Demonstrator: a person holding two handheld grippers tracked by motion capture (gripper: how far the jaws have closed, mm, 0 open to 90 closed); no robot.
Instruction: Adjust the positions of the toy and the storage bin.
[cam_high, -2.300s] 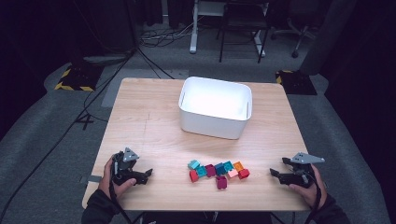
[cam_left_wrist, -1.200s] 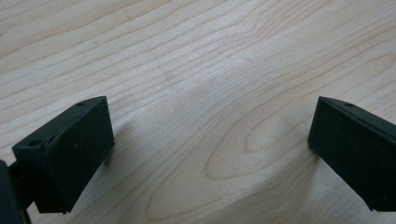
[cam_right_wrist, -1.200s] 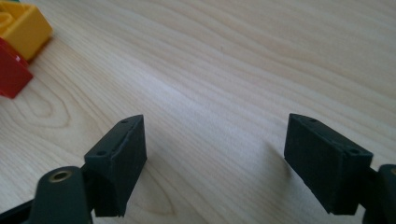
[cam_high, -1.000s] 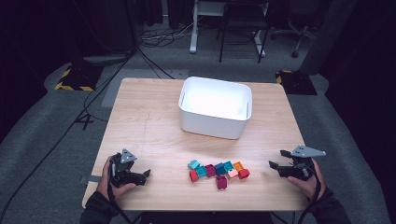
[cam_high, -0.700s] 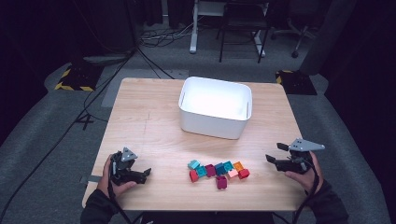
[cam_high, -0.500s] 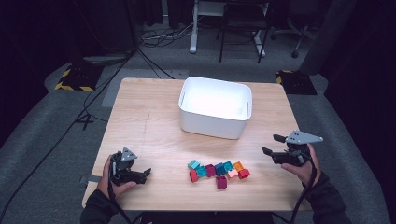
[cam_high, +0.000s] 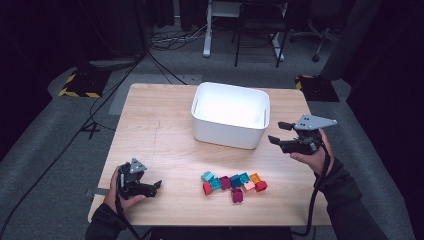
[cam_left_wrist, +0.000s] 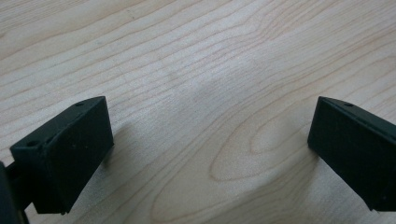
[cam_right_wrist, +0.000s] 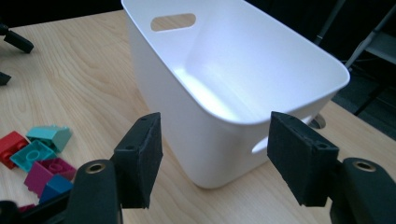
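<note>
A cluster of small bricks (cam_high: 232, 182) in red, teal, magenta, blue, orange and pink lies on the wooden table (cam_high: 150, 120) near its front edge; the right gripper view has them at lower left (cam_right_wrist: 37, 154). A white bin (cam_high: 225, 135) stands behind them, empty inside (cam_right_wrist: 163, 84). My right gripper (cam_high: 278, 132) hovers in the air beside the bin's right end, pointing at it (cam_right_wrist: 217, 140). Its jaws have just been closing, stand apart, and hold nothing. My left gripper (cam_high: 155, 186) rests on the table at front left, open over bare wood (cam_left_wrist: 210, 112).
Beyond the table lie cables on a grey floor, yellow-black marked plates (cam_high: 77, 85), desk legs and a chair base (cam_high: 310, 35). The table's right edge is close behind my right hand.
My right hand has lifted off the table's front right and moved back toward the bin's right end, its jaws narrowing. The left gripper and the bricks have stayed put.
</note>
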